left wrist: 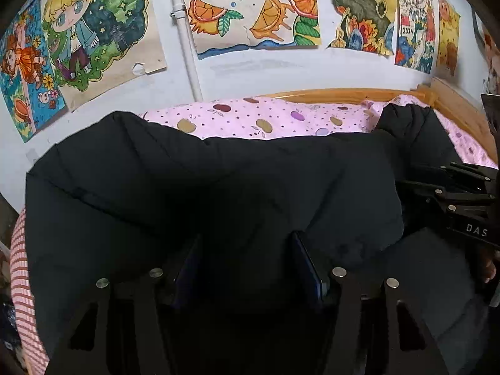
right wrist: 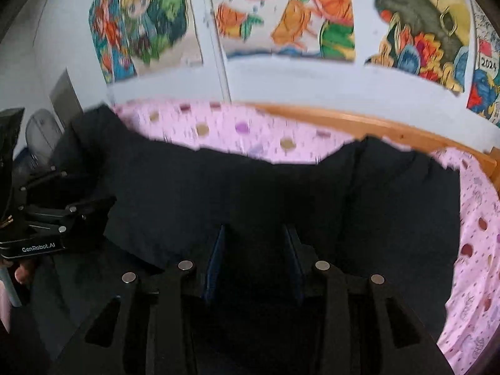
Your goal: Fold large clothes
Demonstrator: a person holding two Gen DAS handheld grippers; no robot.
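Observation:
A large black padded jacket lies spread across a bed with a pink dotted sheet. It also fills the right wrist view. My left gripper is open, its fingers low over the jacket's near edge with black fabric between them. My right gripper is open too, fingers apart over the jacket's near part. Each gripper shows in the other's view, the right one at the right edge and the left one at the left edge, both close to the jacket. The right wrist view is blurred.
A wooden bed frame runs along the far side by a white wall with colourful drawings. A red-and-white striped cloth lies at the bed's left edge. A pale fan-like object stands at the far left.

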